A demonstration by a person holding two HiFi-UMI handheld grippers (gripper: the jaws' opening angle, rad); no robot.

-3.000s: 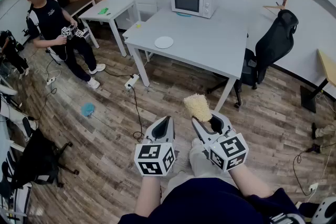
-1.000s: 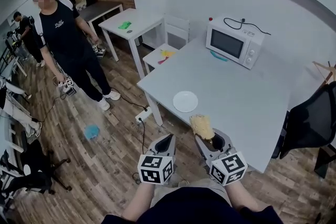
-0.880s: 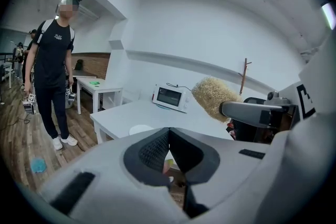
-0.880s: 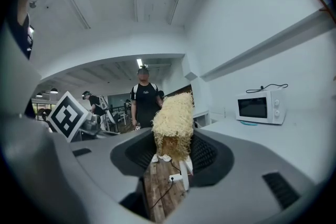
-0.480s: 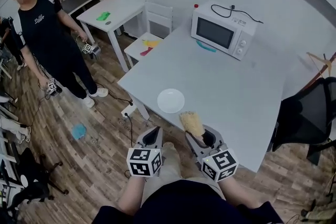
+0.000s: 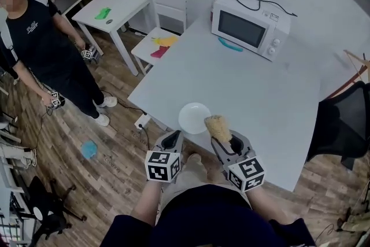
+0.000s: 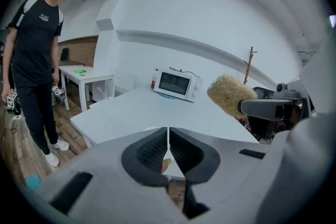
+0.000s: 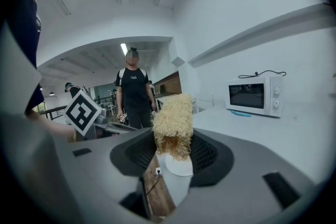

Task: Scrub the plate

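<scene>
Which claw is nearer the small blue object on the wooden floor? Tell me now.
Left. The left claw is off to the right of the small blue object; the right claw, gripping a yellow fibrous scrubber, is farther right, at the grey table edge.

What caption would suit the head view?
Right gripper holds a straw-coloured scrubber near the white plate on a grey table; left gripper shut.

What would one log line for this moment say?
phase: pre-scrub | left gripper: shut, empty | right gripper: shut on scrubber | plate: on table, untouched
</scene>
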